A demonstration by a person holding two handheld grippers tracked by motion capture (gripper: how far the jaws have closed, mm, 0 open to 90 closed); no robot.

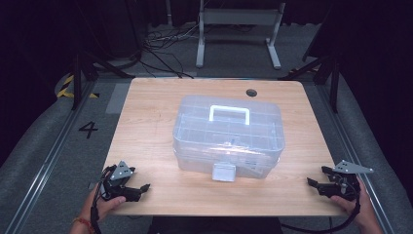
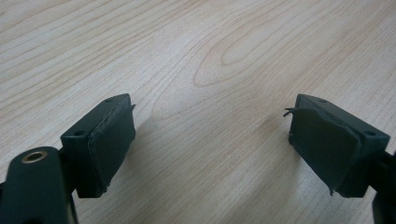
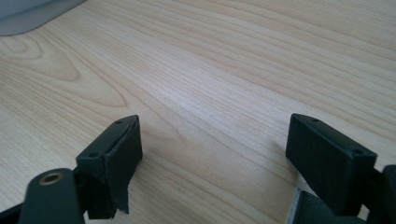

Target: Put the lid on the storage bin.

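From the high view I see my left gripper resting at the near left corner of the wooden table, and my right gripper at the near right corner, each held in a hand. Both are well apart from the clear plastic storage box, which sits in the middle of the table with its lid down, its white handle flat on top and its front latch facing me.

In the left gripper view the jaws stand wide apart over bare wood grain, nothing between them. The right gripper view shows the same: jaws spread, empty (a grey edge of the box shows at the top left corner there).
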